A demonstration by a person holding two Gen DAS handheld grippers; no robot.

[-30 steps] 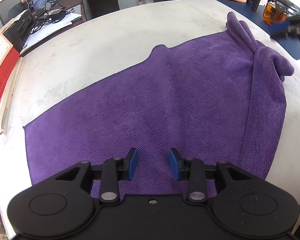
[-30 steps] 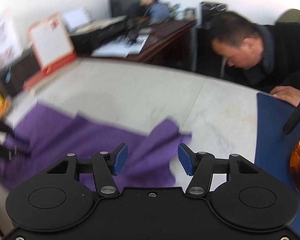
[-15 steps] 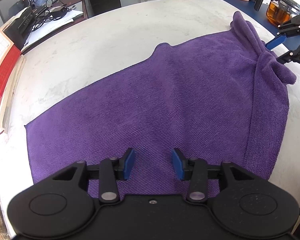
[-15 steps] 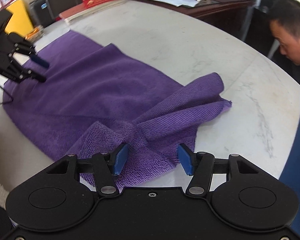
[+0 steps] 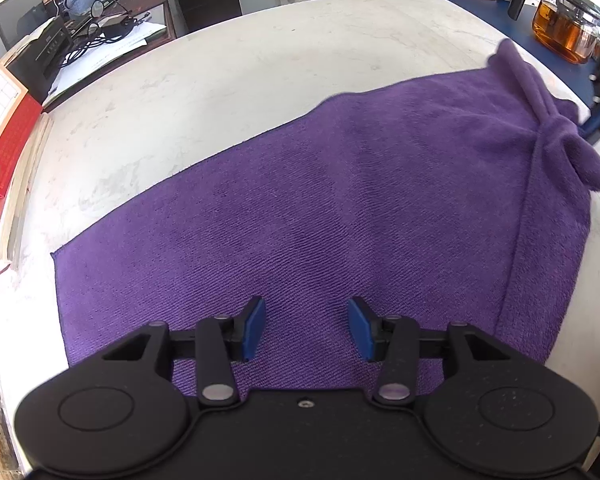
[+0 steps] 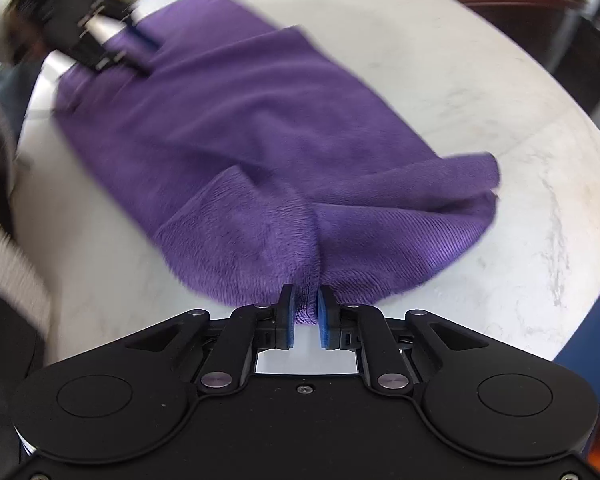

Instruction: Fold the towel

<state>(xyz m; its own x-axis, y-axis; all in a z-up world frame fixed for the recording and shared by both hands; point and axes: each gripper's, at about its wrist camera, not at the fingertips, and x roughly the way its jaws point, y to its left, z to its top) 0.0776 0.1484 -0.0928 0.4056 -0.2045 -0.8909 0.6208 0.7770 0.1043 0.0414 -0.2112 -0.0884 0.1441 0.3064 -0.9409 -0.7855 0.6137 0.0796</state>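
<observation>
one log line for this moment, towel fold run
stage: grasping | right gripper: shut on bunched edge of purple towel | left gripper: jaws opening above towel's near edge, nothing gripped | table: white marble

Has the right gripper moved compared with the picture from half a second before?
Yes. In the left wrist view the right gripper sits lower relative to the glass teapot, and its pads are closed on a bunched fold of the purple towel.

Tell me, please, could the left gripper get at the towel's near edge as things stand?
Probably yes: the left gripper hangs over the towel near that edge, jaws opening, nothing between them or in the way.
</observation>
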